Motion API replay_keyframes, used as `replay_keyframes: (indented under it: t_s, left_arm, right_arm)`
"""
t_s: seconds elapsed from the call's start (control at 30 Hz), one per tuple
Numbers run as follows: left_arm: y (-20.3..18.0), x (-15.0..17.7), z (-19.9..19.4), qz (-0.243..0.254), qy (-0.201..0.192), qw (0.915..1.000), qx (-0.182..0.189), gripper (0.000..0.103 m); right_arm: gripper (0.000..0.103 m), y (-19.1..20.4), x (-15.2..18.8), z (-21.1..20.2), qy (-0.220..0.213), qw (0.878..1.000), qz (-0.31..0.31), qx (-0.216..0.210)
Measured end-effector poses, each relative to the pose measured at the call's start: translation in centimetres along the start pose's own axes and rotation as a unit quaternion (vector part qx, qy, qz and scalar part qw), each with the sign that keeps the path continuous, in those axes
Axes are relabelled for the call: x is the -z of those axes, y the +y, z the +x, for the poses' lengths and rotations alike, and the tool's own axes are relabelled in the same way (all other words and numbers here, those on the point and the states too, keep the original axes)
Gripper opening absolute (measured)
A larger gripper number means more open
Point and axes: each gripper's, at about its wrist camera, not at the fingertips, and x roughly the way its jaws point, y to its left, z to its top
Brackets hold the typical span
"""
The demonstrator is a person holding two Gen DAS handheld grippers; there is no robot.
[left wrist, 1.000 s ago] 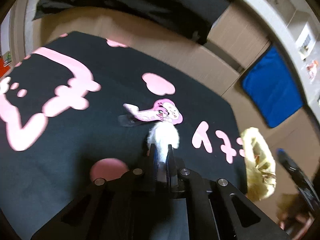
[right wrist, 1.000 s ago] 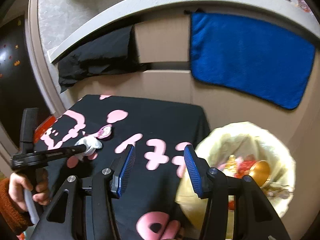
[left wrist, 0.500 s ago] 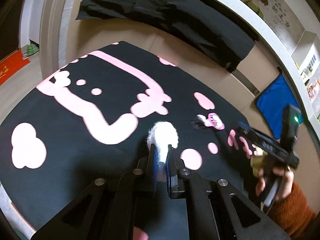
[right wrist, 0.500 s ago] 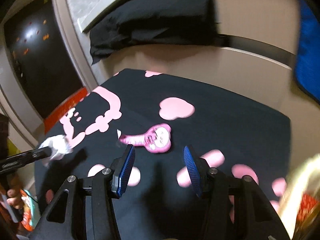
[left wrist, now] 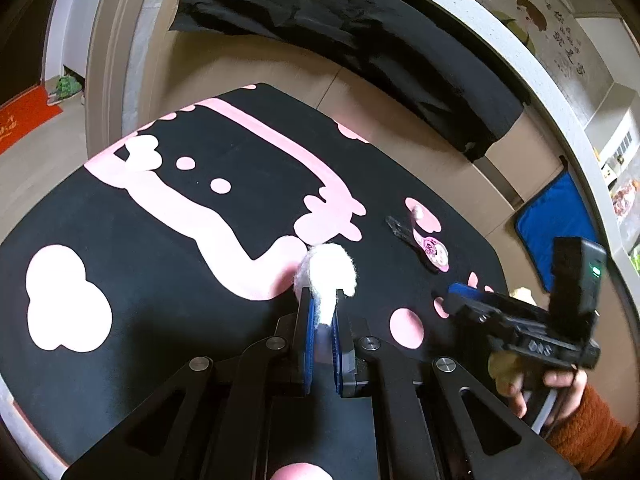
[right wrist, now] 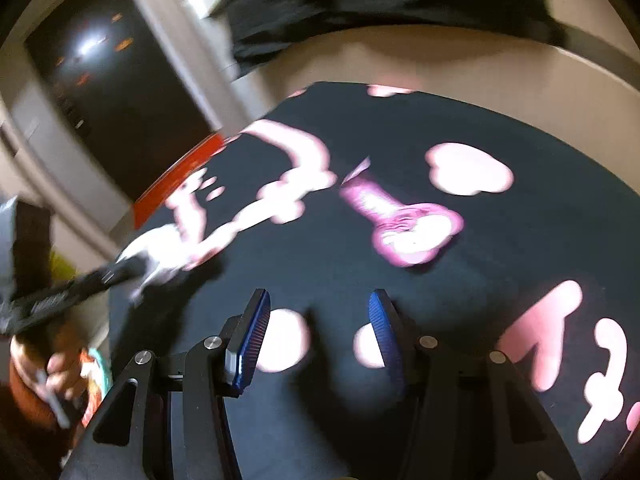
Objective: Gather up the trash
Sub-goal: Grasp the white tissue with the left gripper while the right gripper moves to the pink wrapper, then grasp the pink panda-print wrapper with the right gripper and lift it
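A black surface (left wrist: pixel 168 240) printed with pink cartoon shapes fills both of my views, and on it lies a pink wrapper (right wrist: pixel 404 228), not yet collected, just ahead of my right tongs (right wrist: pixel 320 332), whose blue pads stand apart and empty above the cloth. My left tongs (left wrist: pixel 323 312) are clamped on a white fluffy wad (left wrist: pixel 330 276) held clear of the surface, so I judge one piece is picked up but not binned, with no bin in view.
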Motion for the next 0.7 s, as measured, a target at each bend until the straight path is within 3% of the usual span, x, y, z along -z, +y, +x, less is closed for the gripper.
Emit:
replay_keyframes:
  t_s: [0.2, 0.4, 0.7]
  left_arm:
    - [0.0, 0.2, 0.2, 0.005, 0.008, 0.9999, 0.011, 0.007]
    - [0.1, -0.5, 0.5, 0.010, 0.008, 0.9999, 0.009, 0.007]
    - [-0.4, -0.8, 1.9, 0.013, 0.020, 0.9997, 0.008, 0.007]
  right_arm:
    - [0.057, 0.5, -1.3, -0.6, -0.041, 0.992, -0.086, 0.086]
    - [0.057, -1.9, -3.1, 1.9, -0.015, 0.984, -0.148, 0.103]
    - [0.057, -3.7, -4.2, 4.9, 0.011, 0.985, -0.144, 0.092]
